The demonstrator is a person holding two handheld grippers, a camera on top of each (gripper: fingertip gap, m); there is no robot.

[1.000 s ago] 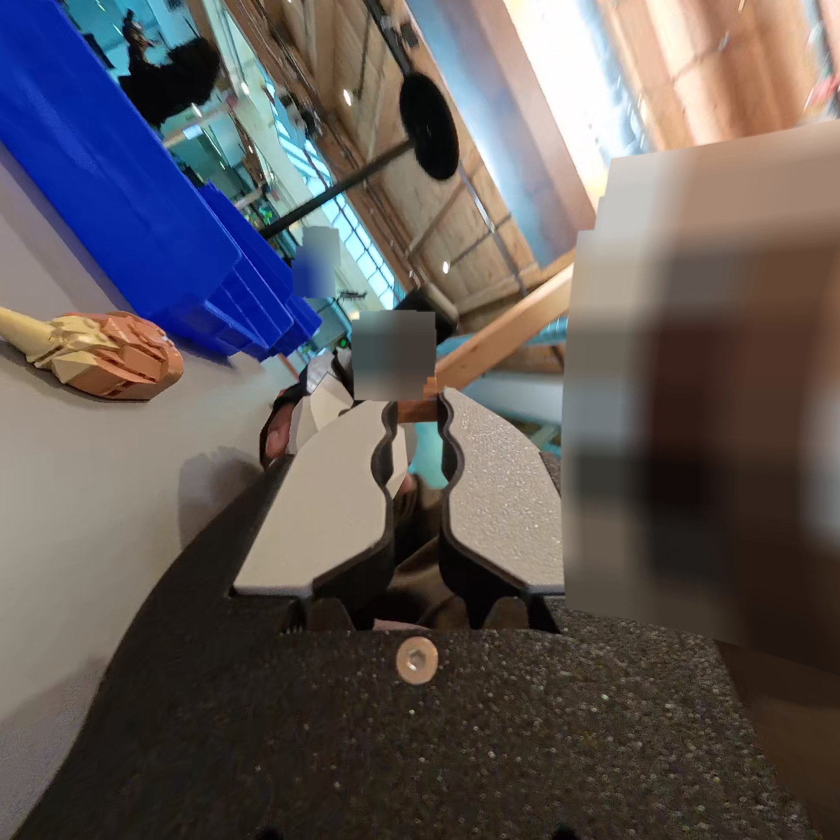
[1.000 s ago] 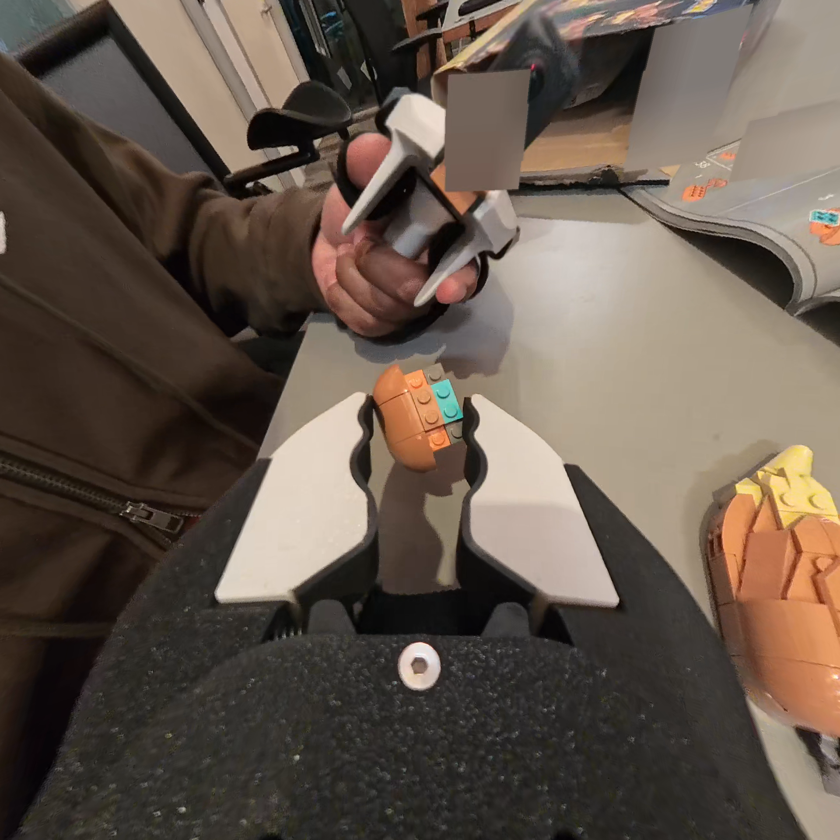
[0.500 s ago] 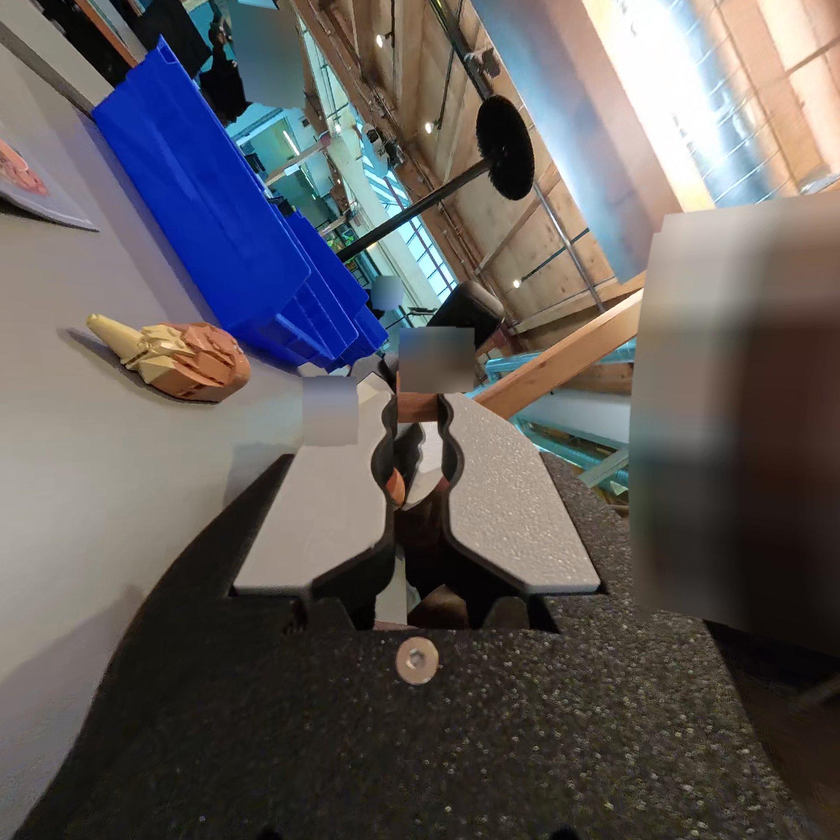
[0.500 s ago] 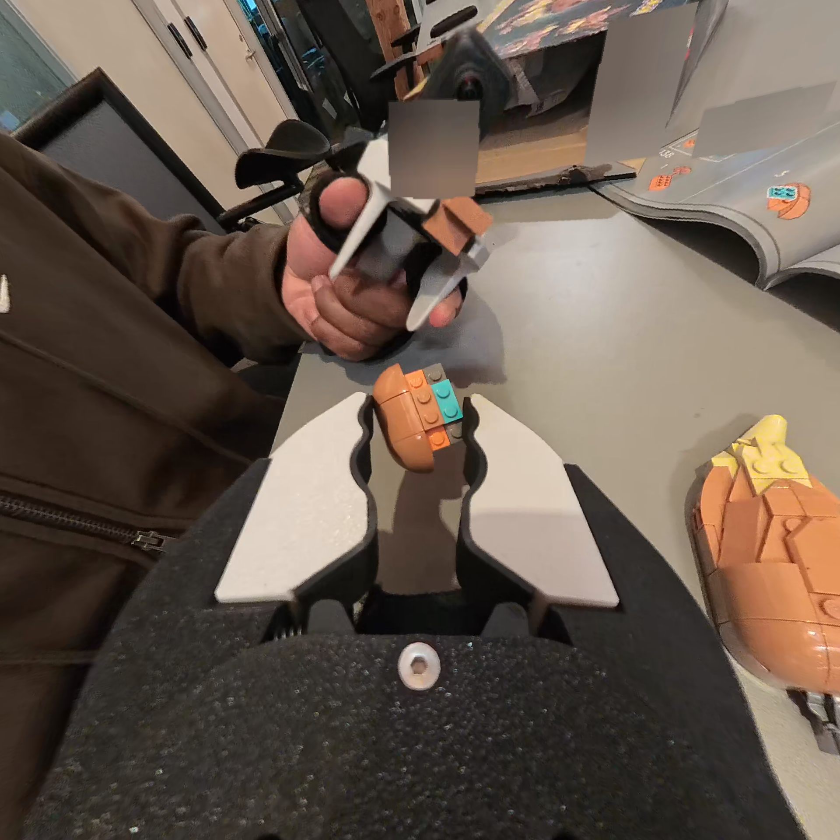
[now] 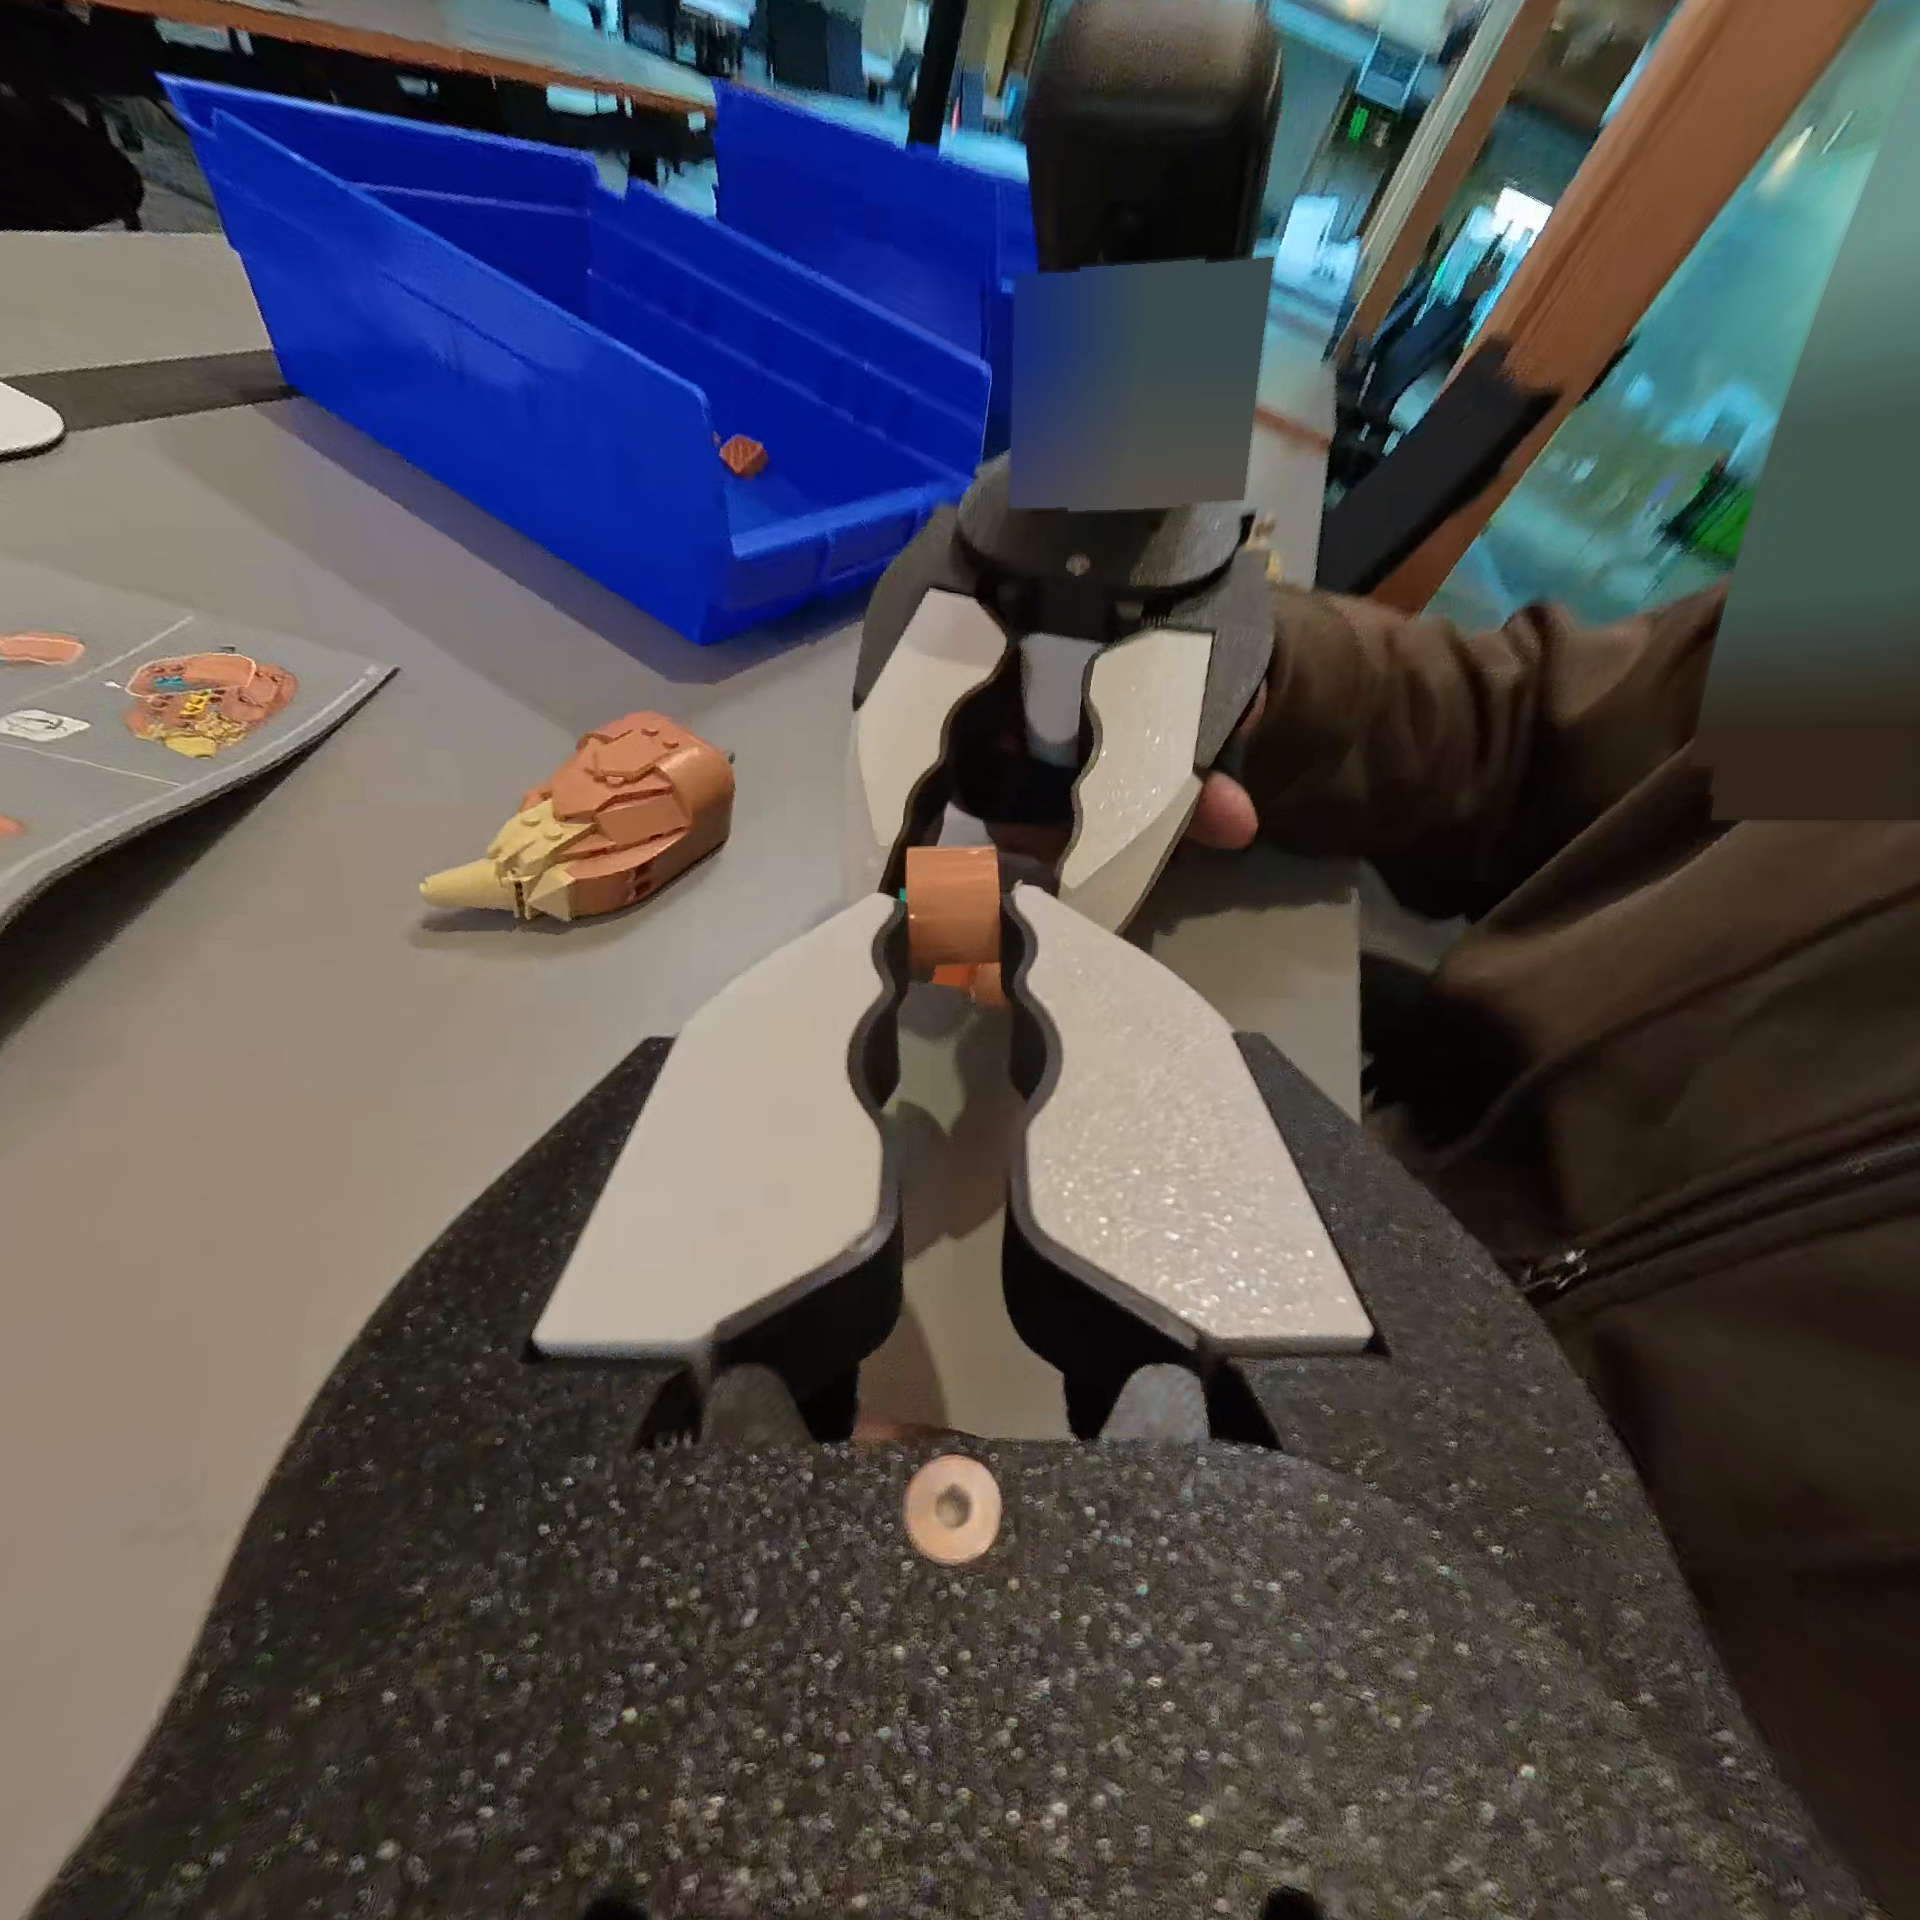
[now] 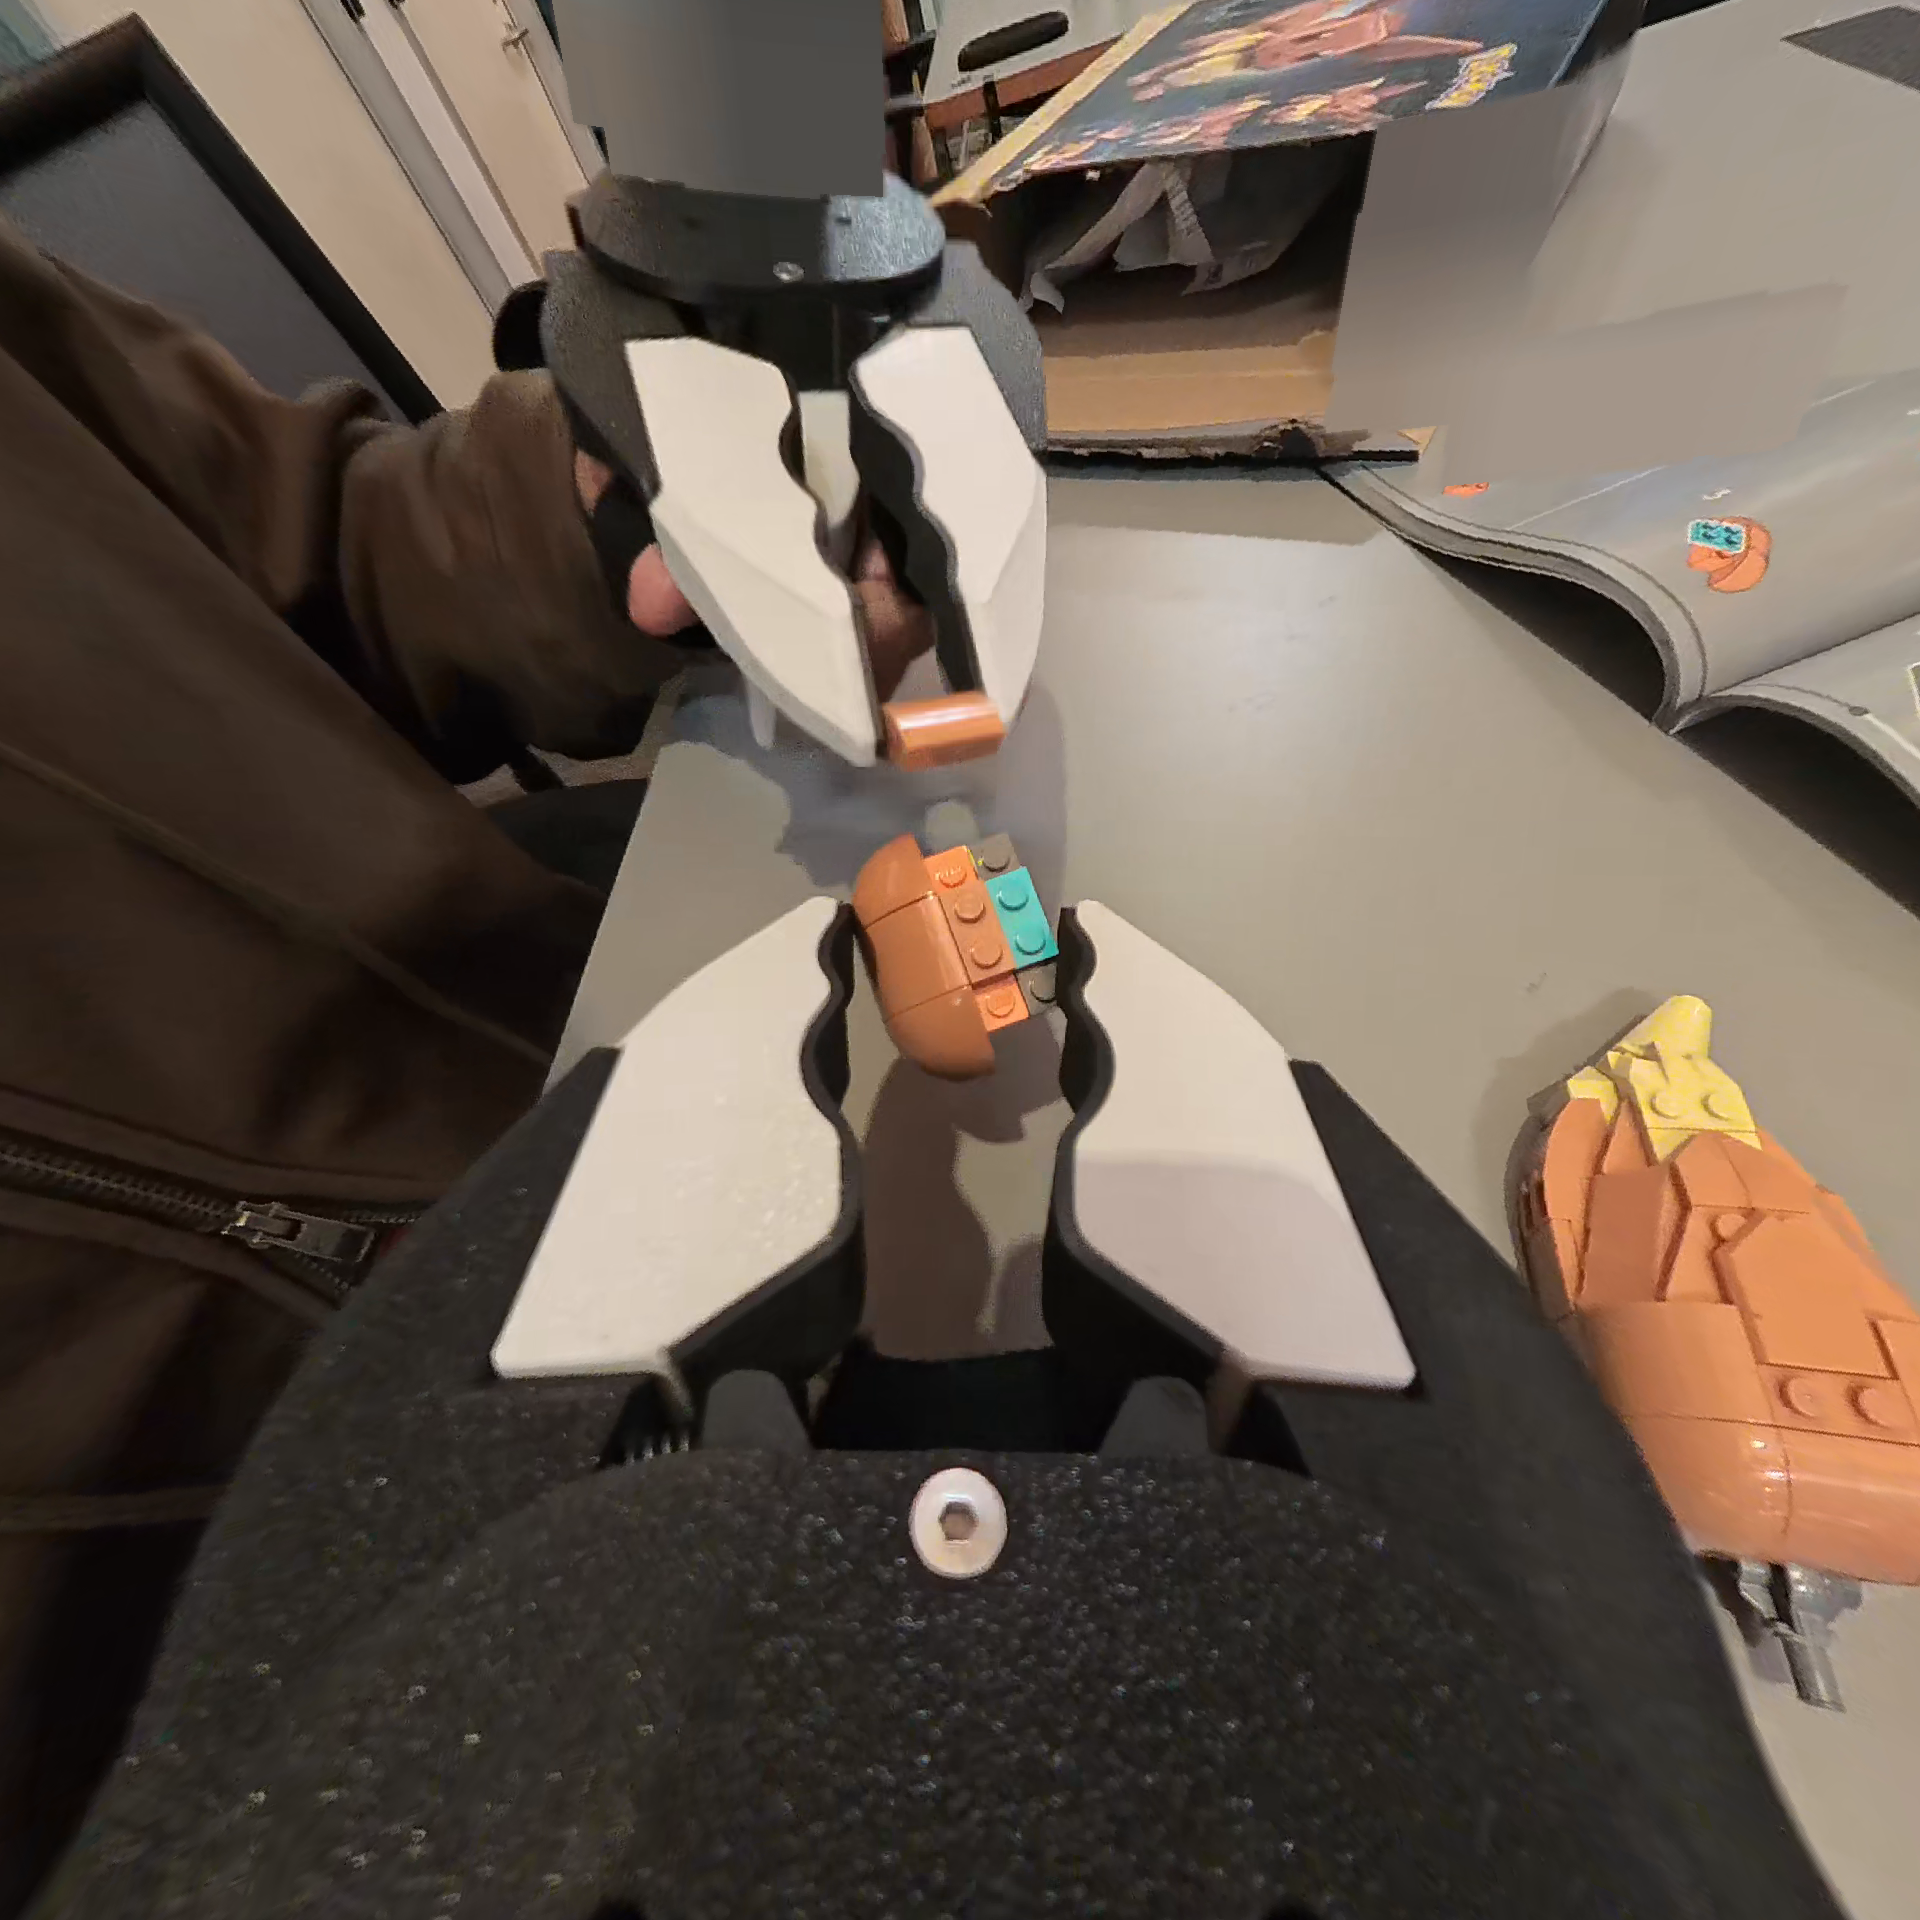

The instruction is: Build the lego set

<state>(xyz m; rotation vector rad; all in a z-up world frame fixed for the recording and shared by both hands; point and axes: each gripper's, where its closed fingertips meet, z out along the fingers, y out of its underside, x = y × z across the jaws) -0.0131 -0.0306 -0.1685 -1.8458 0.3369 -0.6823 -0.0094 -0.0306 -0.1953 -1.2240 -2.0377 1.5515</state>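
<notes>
My left gripper (image 5: 951, 920) is shut on a small brown curved brick (image 5: 951, 902). It also shows in the right wrist view (image 6: 925, 727), pointing down with the brick (image 6: 940, 732) at its tips. My right gripper (image 6: 956, 925) is shut on a small assembly (image 6: 961, 956) of brown, orange, teal and grey bricks, studs facing up. The brown brick hangs just above and beyond the assembly, apart from it. In the left wrist view the assembly (image 5: 961, 977) is mostly hidden behind the brick, and one of the right gripper's fingers (image 5: 1143, 748) faces mine.
A larger brown and tan lego model (image 5: 613, 821) lies on the grey table (image 5: 260, 1039), to the right in the right wrist view (image 6: 1714, 1320). An open instruction booklet (image 6: 1662, 540), blue bins (image 5: 520, 364) holding a loose brown brick (image 5: 743, 454), and a cardboard box (image 6: 1195, 312) stand around.
My left gripper has swung down from pointing at the ceiling to face the right gripper, bringing the brown brick close over the assembly. The right gripper has kept its hold.
</notes>
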